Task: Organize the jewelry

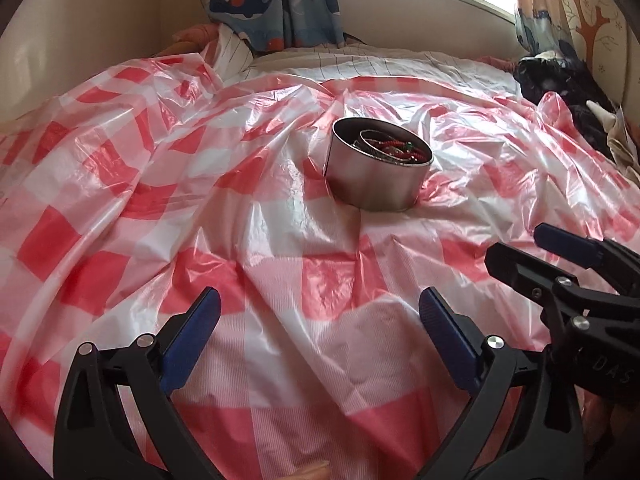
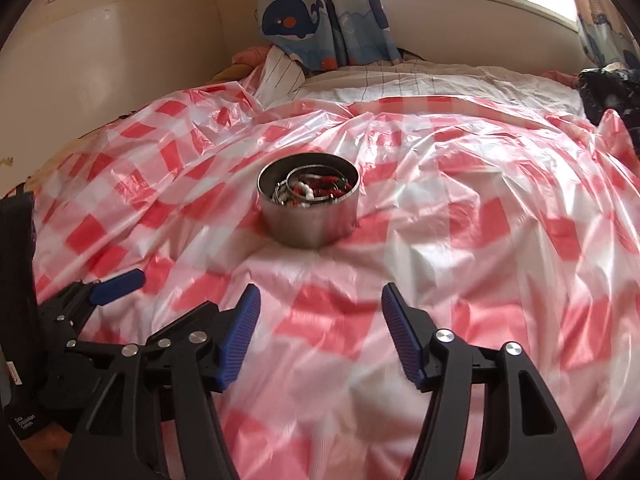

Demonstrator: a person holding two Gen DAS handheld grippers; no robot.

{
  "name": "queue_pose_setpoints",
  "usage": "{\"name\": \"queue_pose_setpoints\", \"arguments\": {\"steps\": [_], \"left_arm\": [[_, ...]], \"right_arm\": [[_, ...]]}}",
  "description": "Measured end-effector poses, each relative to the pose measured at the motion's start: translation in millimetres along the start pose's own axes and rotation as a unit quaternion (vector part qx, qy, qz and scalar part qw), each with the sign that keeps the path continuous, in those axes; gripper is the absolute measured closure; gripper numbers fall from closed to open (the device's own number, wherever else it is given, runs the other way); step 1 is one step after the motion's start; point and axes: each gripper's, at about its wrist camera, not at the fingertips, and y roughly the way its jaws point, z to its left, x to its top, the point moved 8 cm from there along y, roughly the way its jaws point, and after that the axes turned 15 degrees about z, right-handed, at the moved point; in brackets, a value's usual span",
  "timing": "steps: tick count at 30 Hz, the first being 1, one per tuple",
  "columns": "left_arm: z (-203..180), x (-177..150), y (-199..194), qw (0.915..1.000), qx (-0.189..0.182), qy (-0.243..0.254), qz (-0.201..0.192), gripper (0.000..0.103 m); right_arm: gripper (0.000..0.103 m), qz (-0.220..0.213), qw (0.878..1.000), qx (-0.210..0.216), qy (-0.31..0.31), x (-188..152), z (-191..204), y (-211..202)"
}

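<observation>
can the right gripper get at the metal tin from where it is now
Probably yes: the right gripper is open and empty, pointed at the metal tin, with only bare checked plastic sheet between them.

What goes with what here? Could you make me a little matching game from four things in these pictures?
Things:
1. round silver metal tin
2. red-and-white checked plastic sheet
3. blue whale-print curtain
4. left claw

Descriptions:
A. hangs by the window
B. open, nothing between its blue pads
C. holds beaded bracelets and metal bangles
D. spread crumpled over the bed

Pairs: 1-C, 2-D, 3-A, 4-B
</observation>
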Motion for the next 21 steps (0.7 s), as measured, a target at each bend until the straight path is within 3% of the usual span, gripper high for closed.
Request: {"name": "queue_pose_setpoints", "arguments": {"steps": [3,9,16,21], "left_arm": [[2,-4,2,1.0,-0.007,-0.005,0.004,0.008],[4,-6,8,0.9999,-0.004,-0.011,0.003,0.008],[1,-3,5,0.9999,0.009,-0.006,-0.006,0.008],[6,0,2,0.9997,0.01,-0.02,-0.01,0.008]], "right_arm": [[0.032,-0.011,1.0,-0.017,0.008,-5,-5,1],[0.028,-0.014,0.998,-0.036,0.051,-14,-30,5],[0.025,-0.011,0.997,-0.046,0.06,-15,-34,9],[0.023,-0.037,0.995,-0.063,0.074,-14,-39,0]]}}
